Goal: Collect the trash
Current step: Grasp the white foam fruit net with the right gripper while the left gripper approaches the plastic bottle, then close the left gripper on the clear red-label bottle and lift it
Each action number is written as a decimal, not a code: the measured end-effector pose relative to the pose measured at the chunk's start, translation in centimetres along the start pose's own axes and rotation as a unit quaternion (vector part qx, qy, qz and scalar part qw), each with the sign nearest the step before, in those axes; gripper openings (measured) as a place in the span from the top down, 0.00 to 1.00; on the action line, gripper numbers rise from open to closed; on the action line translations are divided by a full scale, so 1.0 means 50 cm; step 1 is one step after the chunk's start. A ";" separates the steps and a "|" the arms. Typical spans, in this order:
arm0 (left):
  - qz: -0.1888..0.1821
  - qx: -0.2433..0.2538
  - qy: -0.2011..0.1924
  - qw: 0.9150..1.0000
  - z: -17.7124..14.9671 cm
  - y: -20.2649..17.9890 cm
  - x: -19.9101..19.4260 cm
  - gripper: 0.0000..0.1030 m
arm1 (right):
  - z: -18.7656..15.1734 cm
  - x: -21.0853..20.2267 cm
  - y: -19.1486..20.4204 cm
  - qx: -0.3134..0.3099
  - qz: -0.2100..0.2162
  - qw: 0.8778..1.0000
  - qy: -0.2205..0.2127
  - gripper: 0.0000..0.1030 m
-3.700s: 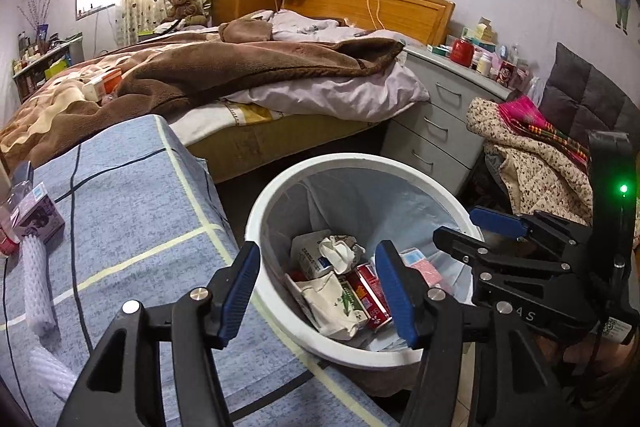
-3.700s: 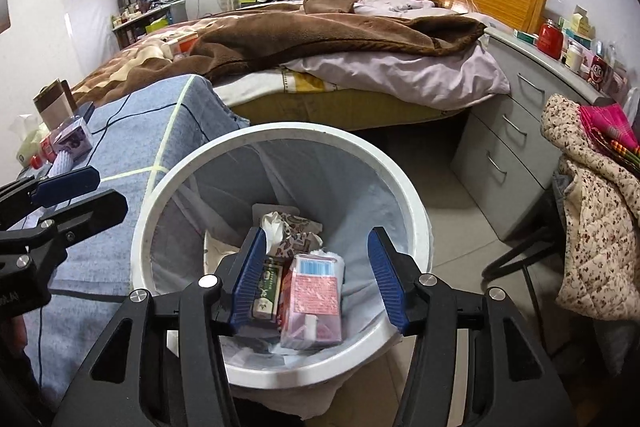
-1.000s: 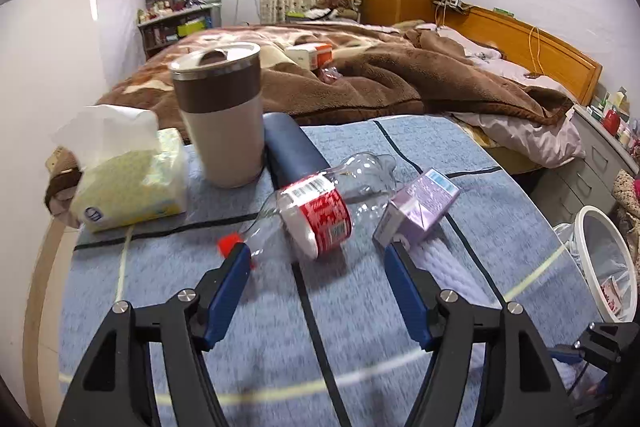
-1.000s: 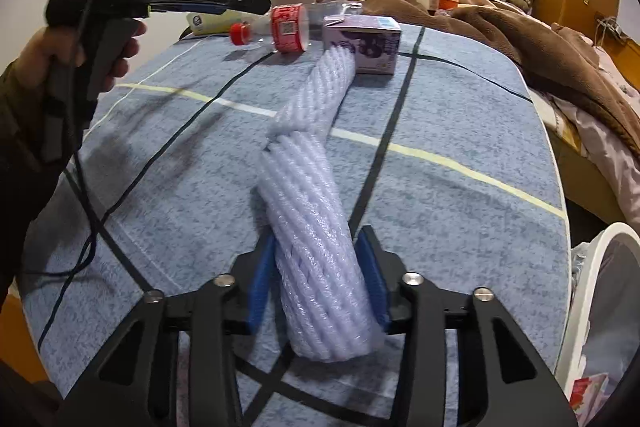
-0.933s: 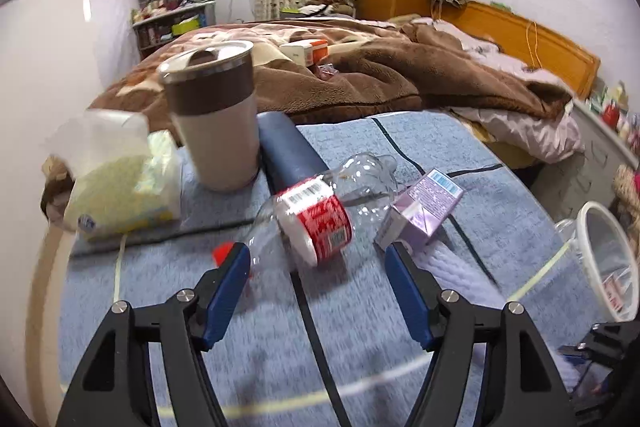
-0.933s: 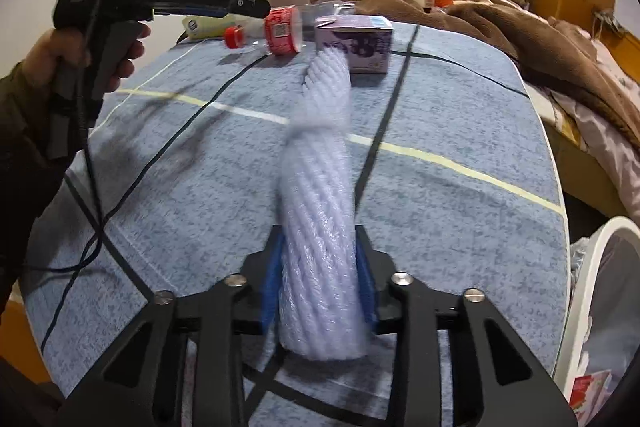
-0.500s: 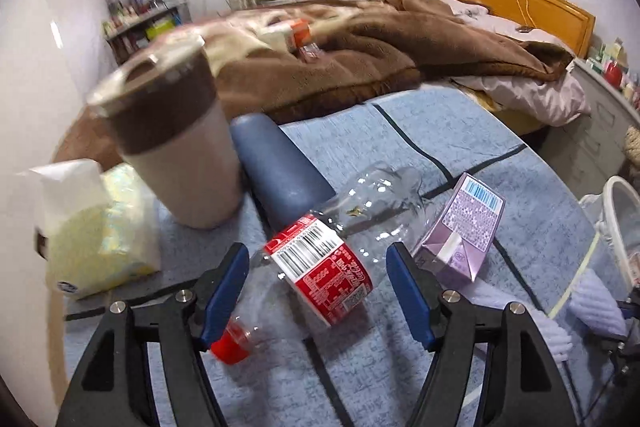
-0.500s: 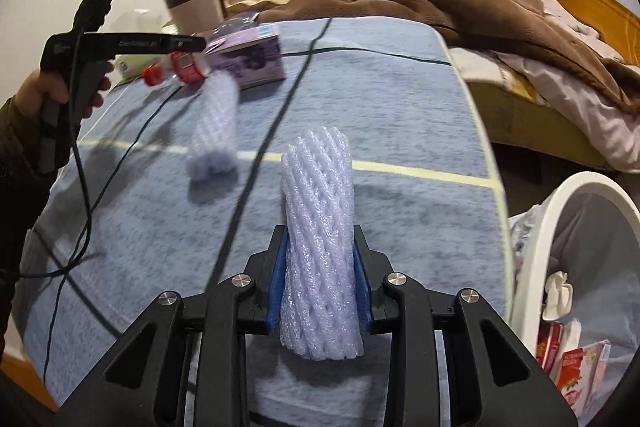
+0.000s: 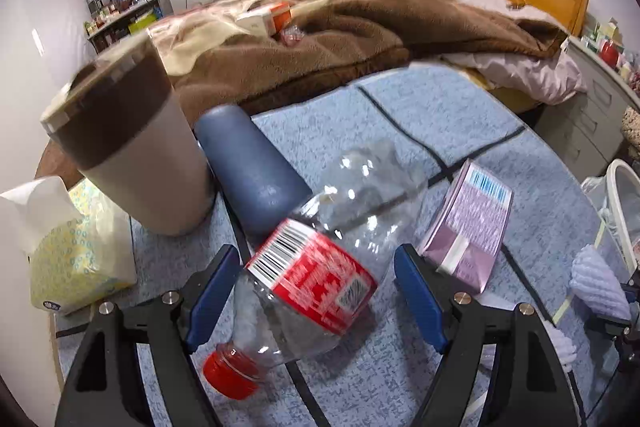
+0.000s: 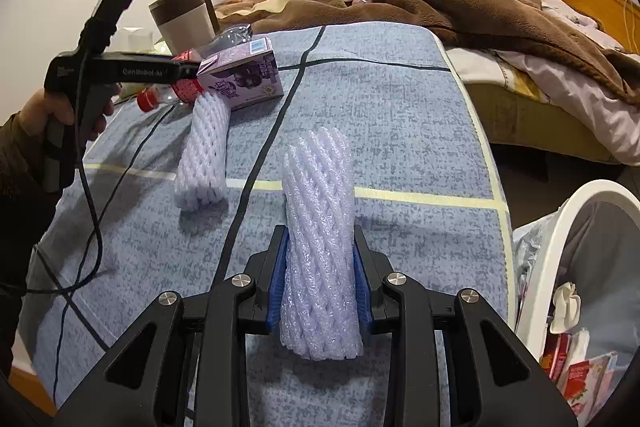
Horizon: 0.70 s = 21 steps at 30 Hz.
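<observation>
A crushed clear bottle (image 9: 320, 267) with a red label and red cap lies on the blue cloth table (image 9: 440, 115). My left gripper (image 9: 316, 291) straddles its labelled middle; the jaws are opening and the pads stand just off it. From the right wrist view, the left gripper (image 10: 186, 69) reaches over the bottle (image 10: 168, 93), held by a hand. My right gripper (image 10: 320, 283) is shut on a white foam net sleeve (image 10: 318, 227), lifted off the cloth. A second foam sleeve (image 10: 204, 151) lies beside a purple carton (image 10: 244, 75). The white bin (image 10: 576, 203) stands at the right.
A brown-banded tumbler (image 9: 128, 155), a blue cylinder (image 9: 248, 163) and a yellow tissue pack (image 9: 76, 255) stand behind the bottle. The purple carton (image 9: 468, 223) lies right of it. A bed with a brown blanket (image 9: 360, 27) lies beyond. A black cable (image 10: 92, 211) trails across the cloth.
The left gripper has closed in on the bottle and lowered, its jaws spreading wider. The right gripper has lifted one foam sleeve off the cloth and swung toward the bin; the other sleeve stayed.
</observation>
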<state>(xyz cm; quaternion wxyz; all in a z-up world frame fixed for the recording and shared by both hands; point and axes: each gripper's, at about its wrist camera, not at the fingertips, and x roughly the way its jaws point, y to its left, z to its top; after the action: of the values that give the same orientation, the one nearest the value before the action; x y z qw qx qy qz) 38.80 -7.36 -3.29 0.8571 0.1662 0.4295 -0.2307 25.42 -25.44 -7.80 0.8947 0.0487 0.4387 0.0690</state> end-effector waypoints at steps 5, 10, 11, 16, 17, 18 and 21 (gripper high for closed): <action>-0.012 -0.006 0.014 1.000 -0.009 -0.005 0.007 0.24 | 0.002 0.000 -0.007 0.006 0.004 1.000 -0.003 0.70; -0.001 -0.009 0.004 1.000 0.002 -0.007 0.009 0.24 | 0.001 -0.001 -0.010 0.008 0.004 1.000 -0.004 0.70; -0.001 -0.010 0.005 1.000 0.003 -0.008 0.011 0.24 | 0.002 0.000 -0.010 0.008 0.002 1.000 -0.005 0.70; 0.003 -0.020 0.004 1.000 0.000 -0.011 0.015 0.25 | 0.006 0.002 -0.012 0.012 0.001 1.000 -0.008 0.70; 0.006 -0.022 0.005 1.000 -0.001 -0.010 0.014 0.25 | 0.006 0.003 -0.012 0.012 0.001 1.000 -0.009 0.70; 0.010 -0.024 0.005 1.000 -0.002 -0.010 0.012 0.25 | 0.005 0.003 -0.011 0.012 0.002 1.000 -0.009 0.70; 0.024 -0.024 0.001 0.999 -0.009 -0.016 0.007 0.25 | 0.006 0.000 -0.011 0.014 0.002 1.000 -0.011 0.70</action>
<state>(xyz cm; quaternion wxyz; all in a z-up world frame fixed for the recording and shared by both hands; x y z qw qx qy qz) 38.26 -7.89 -3.92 0.8659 0.1565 0.4312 -0.1996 25.71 -26.00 -7.71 0.8986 0.0628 0.4295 0.0638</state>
